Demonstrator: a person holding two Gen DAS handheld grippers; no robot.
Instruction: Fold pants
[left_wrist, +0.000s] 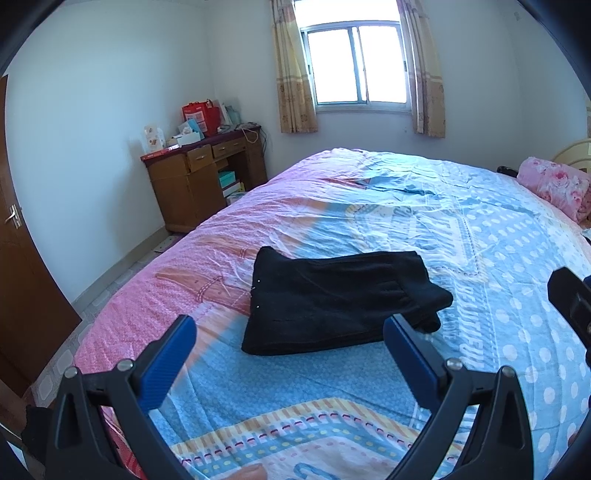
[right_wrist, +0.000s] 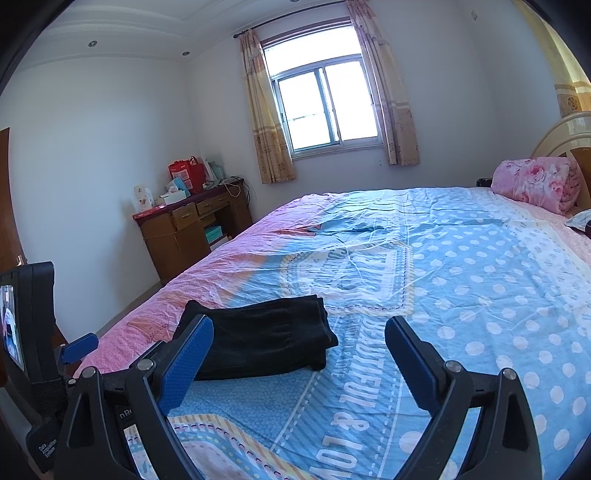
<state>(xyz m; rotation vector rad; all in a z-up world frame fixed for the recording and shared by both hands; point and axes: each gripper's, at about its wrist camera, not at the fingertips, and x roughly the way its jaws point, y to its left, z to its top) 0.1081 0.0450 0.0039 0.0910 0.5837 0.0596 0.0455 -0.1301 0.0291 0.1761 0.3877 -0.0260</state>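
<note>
Black pants (left_wrist: 332, 302) lie folded into a compact stack on the pink and blue bedspread (left_wrist: 461, 240), near the bed's front left part. My left gripper (left_wrist: 290, 332) is open and empty, held above the bed just in front of the pants. My right gripper (right_wrist: 299, 332) is open and empty, to the right of the pants (right_wrist: 266, 343), which lie behind its left finger (right_wrist: 184, 362). The left gripper's body shows at the left edge of the right wrist view (right_wrist: 33, 332).
A rolled pink floral blanket (right_wrist: 535, 181) lies by the headboard at the far right. A wooden desk (left_wrist: 199, 181) with boxes and a red bag stands by the far wall under the curtained window (left_wrist: 354, 66). A brown door (left_wrist: 22, 277) is at left.
</note>
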